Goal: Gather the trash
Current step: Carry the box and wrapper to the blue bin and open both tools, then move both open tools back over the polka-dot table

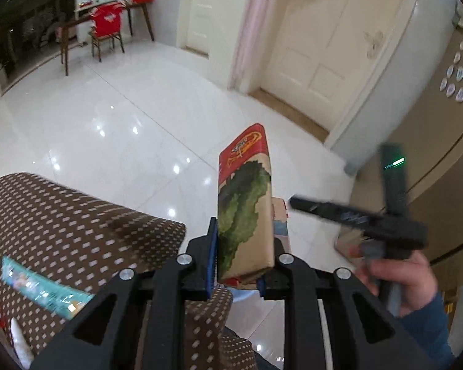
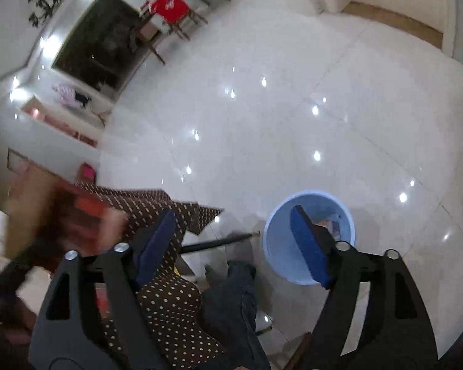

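now the left gripper [image 1: 237, 265] is clamping a flat brown carton printed with green leaves [image 1: 245, 203] above the white tiled floor [image 1: 132, 129], while the right gripper [image 2: 240, 246] is hanging wide apart over the pale blue plastic bin [image 2: 276, 246]; released here, the carton is likely missing it.

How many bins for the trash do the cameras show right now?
1. A blue bucket stands on the white floor, seen past the open right gripper, with some trash already inside. Others may sit outside the views.
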`<state>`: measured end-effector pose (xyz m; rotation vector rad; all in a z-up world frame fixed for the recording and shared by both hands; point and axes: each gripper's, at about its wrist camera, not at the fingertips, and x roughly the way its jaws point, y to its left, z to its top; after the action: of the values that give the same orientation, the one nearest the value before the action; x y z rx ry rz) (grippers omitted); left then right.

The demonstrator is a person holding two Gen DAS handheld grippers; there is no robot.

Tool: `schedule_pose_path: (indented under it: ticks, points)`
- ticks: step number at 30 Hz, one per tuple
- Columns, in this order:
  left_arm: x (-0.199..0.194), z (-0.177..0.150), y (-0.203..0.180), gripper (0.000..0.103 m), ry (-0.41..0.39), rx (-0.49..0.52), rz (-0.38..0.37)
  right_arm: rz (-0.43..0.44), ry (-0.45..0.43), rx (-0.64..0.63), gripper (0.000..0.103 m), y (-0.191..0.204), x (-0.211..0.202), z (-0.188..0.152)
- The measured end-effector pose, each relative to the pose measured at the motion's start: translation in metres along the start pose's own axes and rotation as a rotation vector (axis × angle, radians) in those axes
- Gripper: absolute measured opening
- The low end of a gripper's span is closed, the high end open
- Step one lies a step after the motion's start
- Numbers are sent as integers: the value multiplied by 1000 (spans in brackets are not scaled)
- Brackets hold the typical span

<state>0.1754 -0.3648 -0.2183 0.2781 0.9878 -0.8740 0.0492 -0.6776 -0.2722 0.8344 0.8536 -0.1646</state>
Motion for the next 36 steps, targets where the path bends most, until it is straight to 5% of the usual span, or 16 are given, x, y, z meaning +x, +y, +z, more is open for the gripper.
schedule_pose_path:
  ticks: [7, 10, 12, 13, 26, 36]
  points:
    - [44, 24, -10, 26, 100, 55, 0, 46, -146, -13, 86, 8, -61, 8]
    - [62, 30, -12, 45, 147, 56, 8, 65, -184, -28, 87, 15, -77, 5]
    - [74, 33, -11, 83, 185, 54, 38, 74, -203, -35, 88, 21, -86, 6]
    - [79, 31, -12, 88, 208, 55, 43, 76, -209, -37, 89, 23, -87, 8]
    - [50, 24, -12, 88, 161, 15, -3, 85, -217, -56, 93, 35, -78, -7]
    - [-19, 12, -9, 91, -3, -21, 48, 20, -238, -87, 97, 59, -86, -12]
